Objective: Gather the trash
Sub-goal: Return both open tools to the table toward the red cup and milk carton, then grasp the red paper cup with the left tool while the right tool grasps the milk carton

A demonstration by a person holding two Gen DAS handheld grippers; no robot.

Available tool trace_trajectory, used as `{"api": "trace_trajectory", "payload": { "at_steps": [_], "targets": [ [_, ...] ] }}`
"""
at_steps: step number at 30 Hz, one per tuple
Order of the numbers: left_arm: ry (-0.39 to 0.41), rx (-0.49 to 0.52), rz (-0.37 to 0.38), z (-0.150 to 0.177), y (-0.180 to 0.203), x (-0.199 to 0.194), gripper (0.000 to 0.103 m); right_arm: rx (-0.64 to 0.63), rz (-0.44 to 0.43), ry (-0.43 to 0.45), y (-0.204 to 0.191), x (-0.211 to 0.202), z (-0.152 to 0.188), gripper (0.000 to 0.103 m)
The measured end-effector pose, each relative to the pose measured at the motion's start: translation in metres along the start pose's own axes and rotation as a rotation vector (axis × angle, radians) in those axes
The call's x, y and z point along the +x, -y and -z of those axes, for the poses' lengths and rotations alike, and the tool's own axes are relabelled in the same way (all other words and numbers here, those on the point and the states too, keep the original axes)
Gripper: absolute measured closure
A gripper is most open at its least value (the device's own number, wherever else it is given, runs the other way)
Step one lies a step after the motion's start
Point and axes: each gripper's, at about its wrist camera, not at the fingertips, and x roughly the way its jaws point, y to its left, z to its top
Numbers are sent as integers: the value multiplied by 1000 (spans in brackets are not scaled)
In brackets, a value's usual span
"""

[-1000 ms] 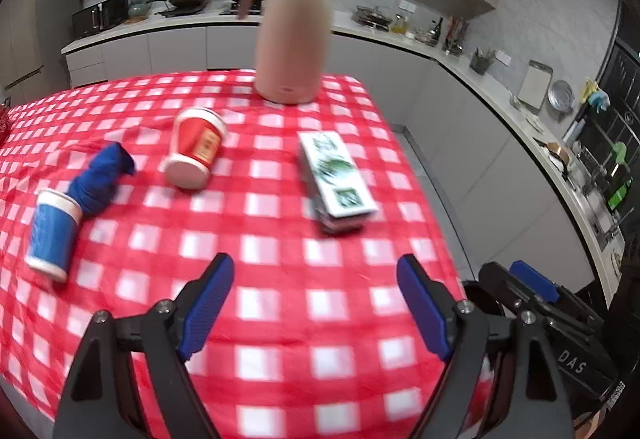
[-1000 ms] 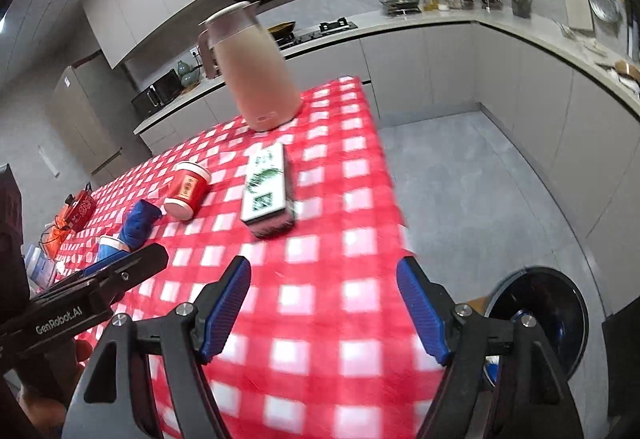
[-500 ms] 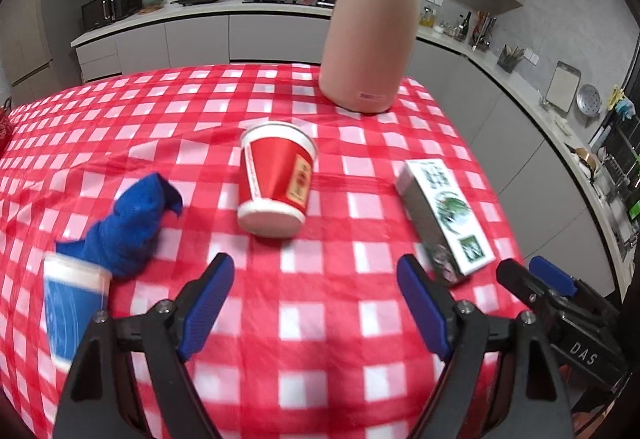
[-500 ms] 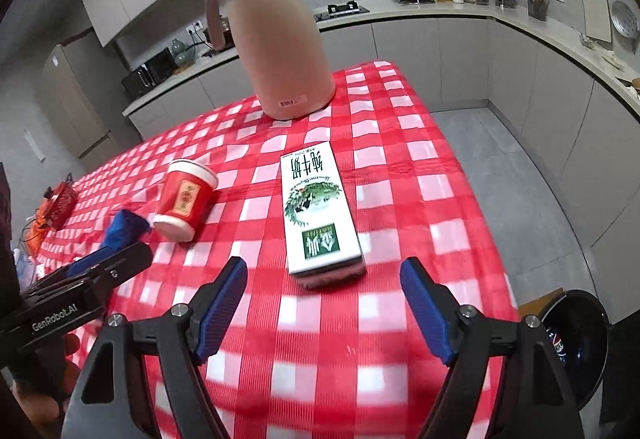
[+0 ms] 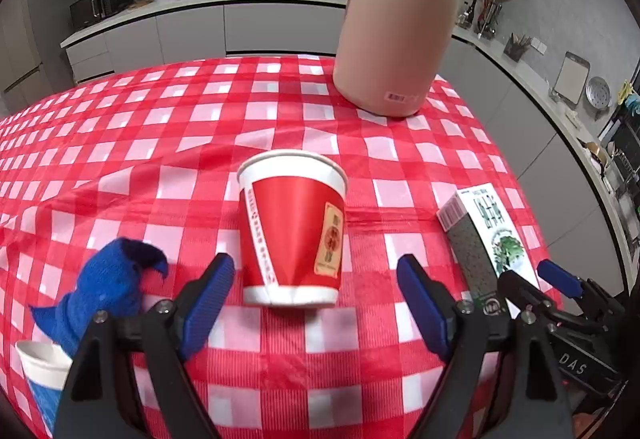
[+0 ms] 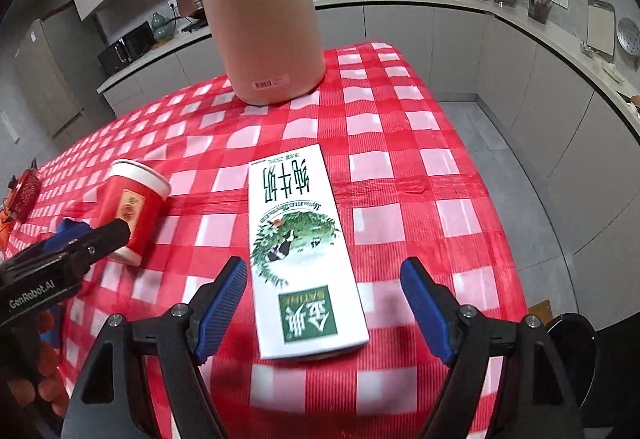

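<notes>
Looks like the approach step of the trash pickup, both hands lining up at once. The left gripper (image 5: 316, 307) has its jaws spread wide, with the red paper cup (image 5: 294, 231) lying on its side on the checked tabletop (image 5: 160, 143), its base end sitting in the gap but not touching either pad. The right gripper (image 6: 320, 311) is spread the same way around the near end of the milk carton (image 6: 300, 247), which lies flat, nothing pinched. A bin (image 6: 576, 351) shows on the floor past the tabletop's edge. My guess for next: push each one a bit further so the pads sit alongside the body, then close gently, since that cup could roll or crush. The pink jug (image 6: 260, 19) isn't trash, leave it
</notes>
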Motion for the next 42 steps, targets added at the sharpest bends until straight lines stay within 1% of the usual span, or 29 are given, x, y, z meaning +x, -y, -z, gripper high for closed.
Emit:
{"api": "trace_trajectory", "payload": {
  "at_steps": [8,9,10,11,12,14,18,27,28,30,31,37,39,42],
  "targets": [
    [-25,-12,-1,-7,-6,14,19,-22,-21,-32,-4,20,-5,22],
    [-25,-12,-2,-7,-7,14,19,-20,-20,-27,-3,21,-5,24],
    [-27,-13,-3,-7,-7,15,19,-19,-23,-21,-3,22,-5,29],
    [-29,-14,-4,-7,-8,16,19,-19,-33,-19,-4,23,-5,33],
    [-32,-16,-4,-6,-8,17,19,-19,-41,-22,-5,24,-5,39],
    [-38,-17,-4,-6,-10,19,19,-24,-40,-22,-7,28,-6,43],
    [-46,-18,-3,-7,-12,23,19,5,-33,-1,-6,29,-9,45],
    [-46,-29,21,-13,-13,36,19,64,-7,6,-2,39,-24,45],
    [-47,-31,23,-13,-14,37,20,62,-5,6,-3,39,-25,45],
    [-54,-34,29,-11,-15,40,29,59,-3,6,-3,41,-26,44],
    [-59,-35,33,-10,-15,42,38,57,-3,5,-3,42,-26,44],
    [-35,-35,52,-7,-16,38,42,45,0,-2,-4,46,-25,43],
    [-31,-38,58,-5,-16,36,44,38,3,-4,-5,48,-25,44],
    [-21,-30,70,-1,-12,27,44,44,-26,3,-3,45,-24,46]
  ]
}}
